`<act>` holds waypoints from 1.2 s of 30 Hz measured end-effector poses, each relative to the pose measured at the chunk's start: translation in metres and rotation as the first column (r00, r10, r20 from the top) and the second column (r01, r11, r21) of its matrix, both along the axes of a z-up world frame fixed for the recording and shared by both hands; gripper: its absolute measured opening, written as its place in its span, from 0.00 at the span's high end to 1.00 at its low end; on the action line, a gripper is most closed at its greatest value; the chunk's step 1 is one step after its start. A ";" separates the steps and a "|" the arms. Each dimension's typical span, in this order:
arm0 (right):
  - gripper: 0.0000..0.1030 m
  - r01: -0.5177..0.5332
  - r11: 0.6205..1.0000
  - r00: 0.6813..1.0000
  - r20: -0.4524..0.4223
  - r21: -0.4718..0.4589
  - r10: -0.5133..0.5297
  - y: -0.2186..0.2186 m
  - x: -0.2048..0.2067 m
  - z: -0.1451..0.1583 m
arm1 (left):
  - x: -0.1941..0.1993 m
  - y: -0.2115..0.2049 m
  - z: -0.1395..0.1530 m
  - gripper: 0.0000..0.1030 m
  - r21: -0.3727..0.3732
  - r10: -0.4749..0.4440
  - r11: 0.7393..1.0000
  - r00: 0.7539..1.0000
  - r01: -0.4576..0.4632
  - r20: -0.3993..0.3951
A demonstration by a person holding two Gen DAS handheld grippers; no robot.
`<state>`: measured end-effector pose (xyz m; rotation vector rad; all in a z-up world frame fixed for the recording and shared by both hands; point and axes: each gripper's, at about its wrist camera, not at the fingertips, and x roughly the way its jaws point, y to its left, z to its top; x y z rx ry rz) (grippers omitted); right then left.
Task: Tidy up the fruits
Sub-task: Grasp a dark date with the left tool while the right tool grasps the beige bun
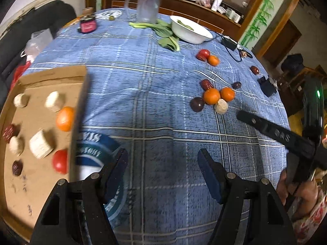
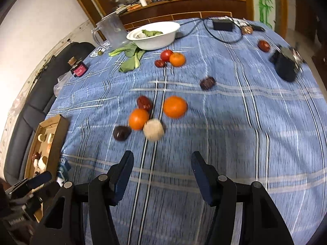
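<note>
A shallow cardboard box lies at the left on the blue plaid cloth; it also shows in the right wrist view. It holds an orange, a tomato, dark dates and several pale lumps. Loose fruit sits mid-table: two oranges, a pale ball, a dark plum and dates. A tomato and an orange lie farther back. My left gripper is open and empty beside the box. My right gripper is open and empty just short of the fruit cluster.
A white bowl with greens, loose leafy greens, a clear jug and a small dark jar stand at the back. A black charger and cable and a black box lie at the right. A dark sofa is left.
</note>
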<state>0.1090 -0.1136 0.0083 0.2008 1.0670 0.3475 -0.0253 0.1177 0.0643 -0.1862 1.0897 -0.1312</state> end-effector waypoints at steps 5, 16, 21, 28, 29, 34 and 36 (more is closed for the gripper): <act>0.51 -0.065 0.997 0.998 0.008 -0.049 0.065 0.022 0.022 -0.014 | 0.012 -0.006 -0.008 0.41 0.010 -0.018 1.000 1.000 0.018 -0.007; 0.71 -0.144 0.987 0.989 0.016 -0.078 0.145 0.033 0.030 -0.028 | 0.049 -0.022 -0.018 0.41 0.009 -0.088 0.996 0.996 0.088 -0.008; 0.71 -0.105 0.994 0.994 -0.005 -0.036 0.105 0.011 0.018 -0.023 | 0.072 -0.053 -0.023 0.41 0.049 -0.196 0.980 0.981 0.195 0.009; 0.71 -0.070 0.998 0.997 -0.027 -0.011 0.069 -0.006 -0.001 -0.020 | 0.104 -0.073 -0.039 0.49 0.092 -0.279 0.956 0.960 0.279 -0.012; 0.71 -0.064 0.998 0.997 -0.031 -0.010 0.063 -0.007 -0.002 -0.020 | 0.106 -0.074 -0.041 0.55 0.092 -0.285 0.954 0.958 0.285 -0.019; 0.71 -0.039 0.999 0.998 -0.043 -0.003 0.039 -0.012 -0.011 -0.021 | 0.106 -0.074 -0.041 0.79 0.080 -0.275 0.958 0.961 0.275 -0.019; 0.71 -0.035 0.999 0.998 -0.044 0.004 0.036 -0.011 -0.014 -0.019 | 0.104 -0.070 -0.041 0.79 0.063 -0.262 0.963 0.965 0.263 -0.021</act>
